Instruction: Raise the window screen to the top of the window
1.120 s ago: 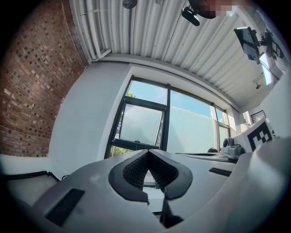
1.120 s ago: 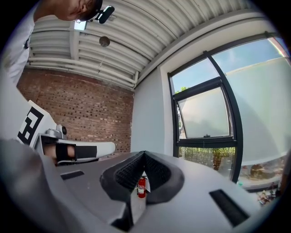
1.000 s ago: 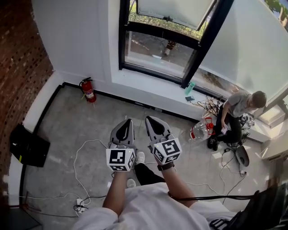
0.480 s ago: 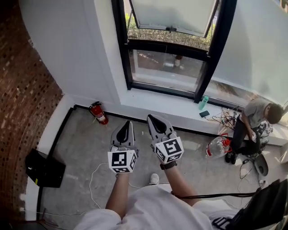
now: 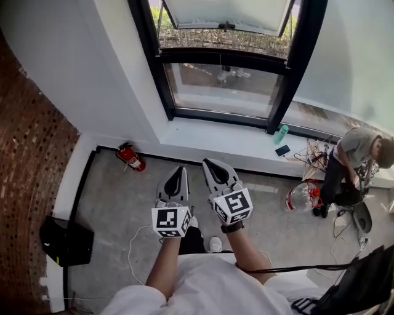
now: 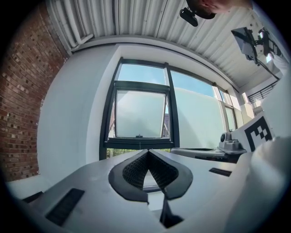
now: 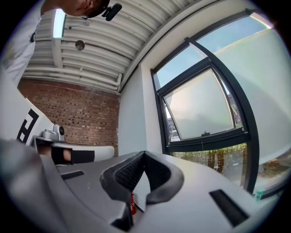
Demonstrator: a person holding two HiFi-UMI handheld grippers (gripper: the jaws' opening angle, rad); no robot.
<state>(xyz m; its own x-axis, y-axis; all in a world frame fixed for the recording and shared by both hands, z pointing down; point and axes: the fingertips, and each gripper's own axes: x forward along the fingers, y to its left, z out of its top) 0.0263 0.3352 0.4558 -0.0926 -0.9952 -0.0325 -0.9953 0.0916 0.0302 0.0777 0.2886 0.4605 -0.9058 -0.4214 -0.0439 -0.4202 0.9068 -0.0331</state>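
Observation:
The window (image 5: 228, 80) has a black frame and sits in the white wall ahead. Its frosted upper panel (image 5: 228, 12) is tilted outward, with a small handle (image 5: 226, 26) at its bottom edge. In the left gripper view the frosted panel (image 6: 138, 113) stands straight ahead; in the right gripper view the same panel (image 7: 202, 107) lies to the right. My left gripper (image 5: 176, 170) and right gripper (image 5: 209, 163) are side by side over the floor, short of the sill, both shut and empty. The left gripper (image 6: 148, 151) and right gripper (image 7: 144, 153) show their pads pressed together.
A red fire extinguisher (image 5: 130, 158) stands at the wall's foot, left of the window. A teal bottle (image 5: 281, 133) and a phone (image 5: 283, 150) rest on the sill. A person (image 5: 357, 154) crouches at right beside a water jug (image 5: 301, 197) and cables. A black box (image 5: 64, 241) lies by the brick wall.
The whole view has advanced toward the window, which now looks larger and nearer. Both grippers stayed shut and side by side, carried forward together.

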